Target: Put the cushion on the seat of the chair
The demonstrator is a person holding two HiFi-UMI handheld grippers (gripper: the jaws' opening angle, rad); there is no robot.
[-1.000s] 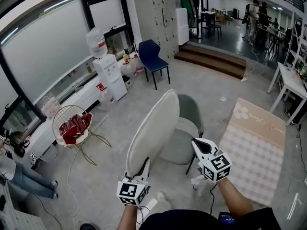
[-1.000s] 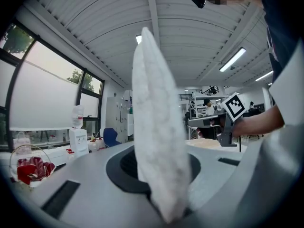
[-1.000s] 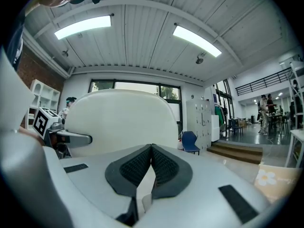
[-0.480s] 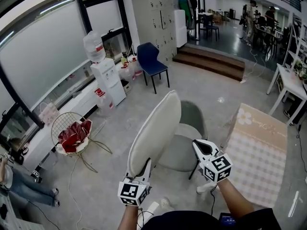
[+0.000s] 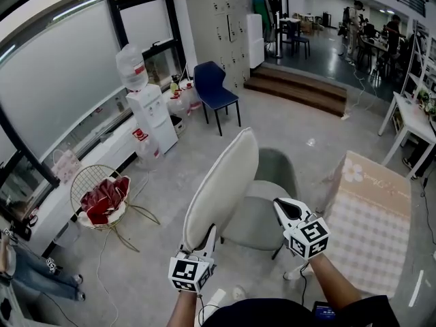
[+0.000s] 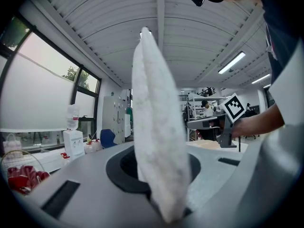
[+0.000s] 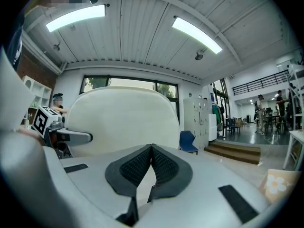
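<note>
Cushion [image 5: 221, 189] – a pale, cream oval pad – stands upright on its edge, lifted in the air in front of me, its lower edge pinched in my left gripper [image 5: 204, 240]. The jaws are clamped tight on the fabric, and the pad rises tall and thin above them. It is not lying on the seat. In the head view it overlaps the left side of the grey chair [image 5: 262, 216], whose round seat and curved back show just beyond it. My right gripper [image 5: 281, 205] hovers over the seat – its ribbed black pads are pressed together with nothing between them. On the floor a checked rug [image 5: 371, 216] lies to the right, and a wire basket [image 5: 102, 196] of red things stands well apart on the left.
</note>
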